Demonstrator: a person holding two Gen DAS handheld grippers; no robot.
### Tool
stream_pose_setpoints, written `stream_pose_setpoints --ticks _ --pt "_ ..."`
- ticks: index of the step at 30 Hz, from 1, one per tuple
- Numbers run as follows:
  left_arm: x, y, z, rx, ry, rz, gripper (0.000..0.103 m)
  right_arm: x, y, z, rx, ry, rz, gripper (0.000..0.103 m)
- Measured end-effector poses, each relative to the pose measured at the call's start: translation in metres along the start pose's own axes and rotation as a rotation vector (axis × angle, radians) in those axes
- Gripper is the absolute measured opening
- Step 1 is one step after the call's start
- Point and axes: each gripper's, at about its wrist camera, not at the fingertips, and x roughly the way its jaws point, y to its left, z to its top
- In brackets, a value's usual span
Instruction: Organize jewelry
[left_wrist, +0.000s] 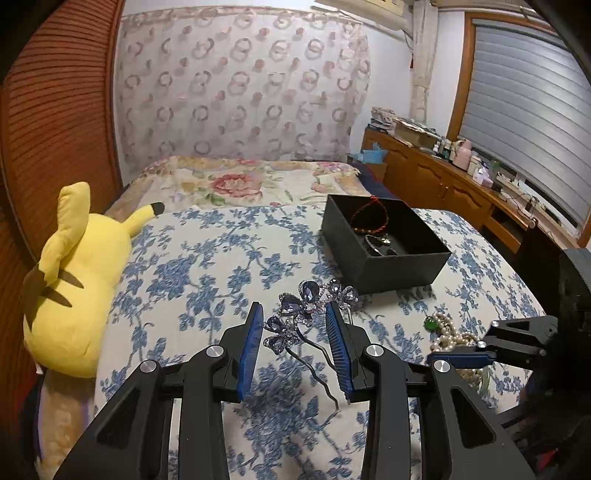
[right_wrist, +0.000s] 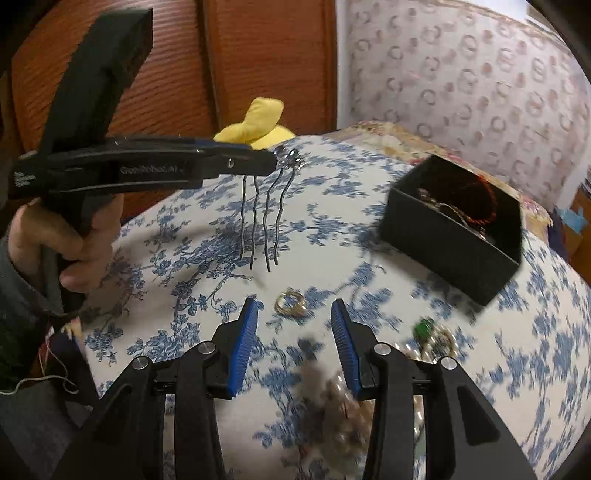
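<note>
A black box (left_wrist: 384, 254) sits open on the bed (left_wrist: 207, 266), and it is taken here as the landmark. Inside it a red-and-black braided bracelet (left_wrist: 370, 218) and some darker, shinier pieces can be seen, so part of the sorting is judged to be done.

A jewelled hair comb (right_wrist: 271, 206) with blue stone flowers is held up off the bed, to the left of the box and nearer the cameras. In the right wrist view its wavy prongs hang down freely from the tip of the left hand-held gripper (left_wrist: 293, 332), whose jaws are set narrow, with the comb's top caught between them; the comb is judged to be on its way to the box.

The right hand-held gripper (right_wrist: 295, 325) is held with its jaws wide and nothing between them. Just ahead of it, in front of the box, a gold ring (right_wrist: 290, 303) lies on the bed. To the right of the ring, still on the near side of the box, a green-stoned piece (right_wrist: 423, 328) and a heap of pearl strands (left_wrist: 452, 336) are left untouched.

A fair share is therefore judged to remain: the comb, the ring, the green piece and the pearls are all outside the box.
</note>
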Motion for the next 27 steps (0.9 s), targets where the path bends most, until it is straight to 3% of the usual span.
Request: stream_pose_setpoints --ticks 6,9,13,17,27 --pt "-0.005 0.009 0.0 -0.016 -0.01 0.004 0.033 0.024 0.005 0.007 -0.05 0.074 -0.017 0.044" --pt "-0.005 0.01 0.0 -0.015 -0.011 0.006 0.033 0.032 0.003 0.006 -0.055 0.095 -0.03 0.036" --pt "-0.006 0.012 -0.001 -0.016 -0.01 0.006 0.033 0.033 0.002 0.007 -0.061 0.089 -0.028 0.02" --pt "-0.006 0.012 -0.001 -0.017 -0.01 0.003 0.033 0.029 -0.001 0.005 -0.067 0.078 -0.022 0.01" --pt "-0.002 -0.002 0.02 -0.001 -0.031 -0.015 0.033 -0.014 -0.031 0.01 -0.019 -0.017 -0.061 0.009"
